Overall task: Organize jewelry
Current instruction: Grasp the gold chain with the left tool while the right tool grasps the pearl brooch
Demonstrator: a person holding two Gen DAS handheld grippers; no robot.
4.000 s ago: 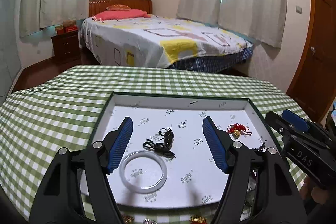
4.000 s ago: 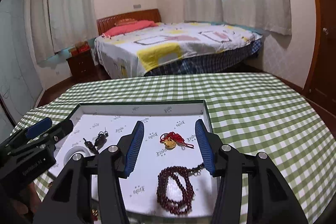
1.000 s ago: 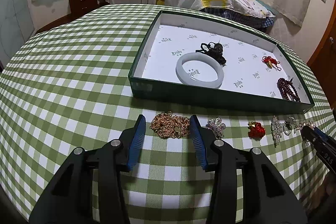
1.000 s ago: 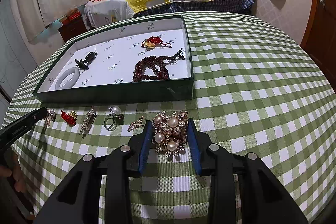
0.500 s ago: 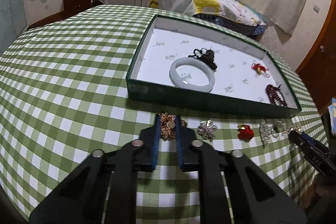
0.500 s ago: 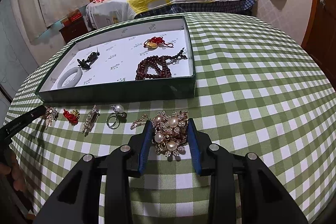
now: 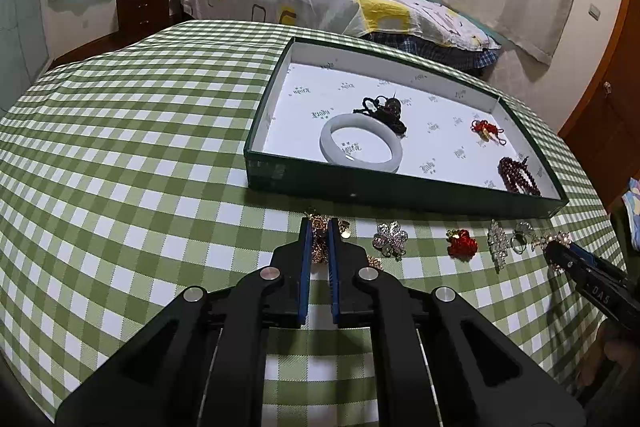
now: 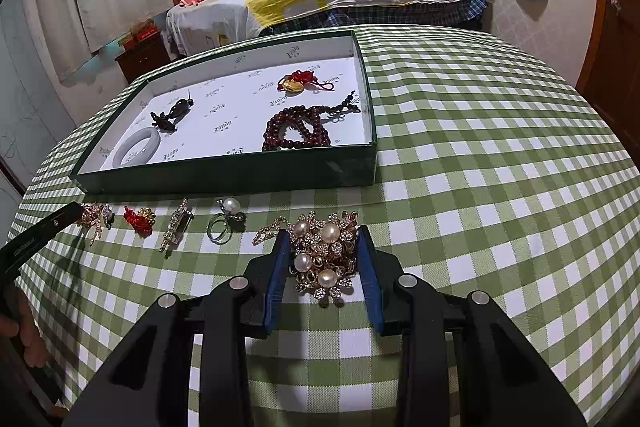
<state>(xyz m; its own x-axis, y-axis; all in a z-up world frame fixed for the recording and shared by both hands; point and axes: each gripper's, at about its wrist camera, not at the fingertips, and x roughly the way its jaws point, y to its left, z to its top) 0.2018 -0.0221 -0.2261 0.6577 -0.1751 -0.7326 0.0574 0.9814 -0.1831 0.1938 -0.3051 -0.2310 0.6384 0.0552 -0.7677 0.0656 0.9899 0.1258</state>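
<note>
Now my left gripper [image 7: 318,231] is clamped on the gold chain [image 7: 320,245], right gripper [image 8: 324,247] pinching the pearl brooch [image 8: 326,253]; both bound for the box [image 7: 400,193] at 12 o'clock.

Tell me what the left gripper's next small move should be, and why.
Probably lift straight up, then carry toward the green box. The left gripper has just closed its jaws on the gold chain, which lies on the checked cloth in front of the box, where the white bangle already sits.
</note>
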